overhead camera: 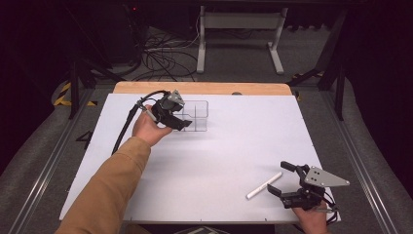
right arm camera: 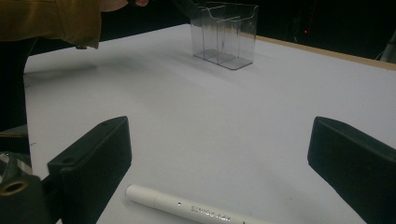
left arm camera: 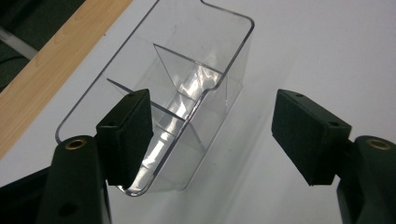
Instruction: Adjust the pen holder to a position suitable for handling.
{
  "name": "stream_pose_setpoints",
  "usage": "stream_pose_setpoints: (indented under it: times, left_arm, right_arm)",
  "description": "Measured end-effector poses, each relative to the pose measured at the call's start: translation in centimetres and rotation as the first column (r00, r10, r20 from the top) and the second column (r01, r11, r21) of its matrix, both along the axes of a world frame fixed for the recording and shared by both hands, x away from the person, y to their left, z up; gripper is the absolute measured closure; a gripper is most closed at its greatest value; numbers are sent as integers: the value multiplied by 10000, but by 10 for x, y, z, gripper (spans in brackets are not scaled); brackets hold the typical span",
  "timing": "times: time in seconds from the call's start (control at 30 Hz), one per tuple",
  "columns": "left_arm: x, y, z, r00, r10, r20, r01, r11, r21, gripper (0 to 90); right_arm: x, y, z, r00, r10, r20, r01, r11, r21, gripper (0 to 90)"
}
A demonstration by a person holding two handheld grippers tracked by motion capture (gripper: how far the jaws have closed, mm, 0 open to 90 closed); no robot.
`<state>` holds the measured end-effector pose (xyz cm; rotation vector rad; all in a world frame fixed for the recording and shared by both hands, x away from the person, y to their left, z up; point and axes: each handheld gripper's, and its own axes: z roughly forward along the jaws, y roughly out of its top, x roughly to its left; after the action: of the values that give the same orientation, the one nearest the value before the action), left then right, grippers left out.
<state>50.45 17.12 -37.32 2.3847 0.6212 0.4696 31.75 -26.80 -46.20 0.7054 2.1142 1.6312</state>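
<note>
Item 1, organiser (overhead camera: pixel 195 116): clear plastic box with inner dividers, upright on the white table (overhead camera: pixel 219 161), at about 11 o'clock from the table's centre, near the far wooden edge. Judged light, rigid, smooth and slippery; thin walls likely to crack or flex under a hard pinch and to skid if nudged. Best hold: across one outer wall at the rim, or a divider, with gentle pressure.

Item 2, left gripper (overhead camera: pixel 181 124): at the organiser's 7 o'clock corner. In the left gripper view one pad (left arm camera: pixel 126 135) overlaps the near wall while the other (left arm camera: pixel 310 135) stands out over bare table. Jaws apart, nothing pinched; the corner of the organiser (left arm camera: pixel 187 107) lies between them.

Item 3, marker (overhead camera: pixel 263 185): white, capped, lying flat at about 5 o'clock from centre, well apart from the organiser. Judged light, stiff, round-bodied and apt to roll; take it across the barrel near the middle.

Item 4, right gripper (overhead camera: pixel 281 179): just beside the marker at its 3 o'clock. Jaws spread wide, empty; the marker (right arm camera: pixel 187 207) lies low between them, untouched.
</note>
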Motion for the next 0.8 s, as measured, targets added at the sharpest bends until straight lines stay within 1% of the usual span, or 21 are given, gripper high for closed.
stream_pose_setpoints:
  times: [0.17,0.2,0.33,0.4,0.53,0.63,0.67,0.7,0.73,0.77,0.8]
  left_arm:
    - [4,0,-4,9999,104,-124,-99,9993,373,325]
    - [4,0,-5,9998,121,-145,-115,9990,426,344]
    - [7,-1,-8,9994,201,-282,-177,9963,845,375]
    - [9,-1,-10,9989,193,-438,-153,9958,905,387]
    - [12,-2,-13,9985,316,-438,-265,9933,1124,406]
    - [12,-3,-14,9990,282,-337,-230,9889,1470,435]
    - [12,-3,-14,9990,282,-337,-230,9889,1470,448]
    - [11,-4,-14,9991,281,-304,-231,9876,1555,448]
    - [11,-5,-13,9993,296,-244,-249,9843,1748,468]
    - [11,-8,-13,9995,295,-141,-260,9782,2061,479]
    - [11,-8,-13,9995,295,-141,-260,9782,2061,492]
  right_arm:
    - [0,0,0,10000,55,-21,-55,10000,-10,67]
    - [1,0,-1,10000,87,-8,-87,10000,-32,67]
    - [1,1,0,9999,114,6,-114,9999,-12,67]
    - [1,1,0,9999,127,-4,-127,9999,-8,67]
    - [1,1,-1,9999,134,-47,-134,9999,-27,67]
    - [1,1,-1,9999,146,-66,-146,9999,-34,68]
    - [1,1,-1,9998,164,-70,-164,9999,-21,67]
    - [1,1,-1,9998,164,-70,-164,9999,-21,67]
    - [1,1,-1,9998,169,-70,-169,9999,-20,68]
    - [1,1,-1,9998,175,-72,-175,9998,-18,67]
    - [1,1,-1,9998,175,-72,-175,9998,-18,67]
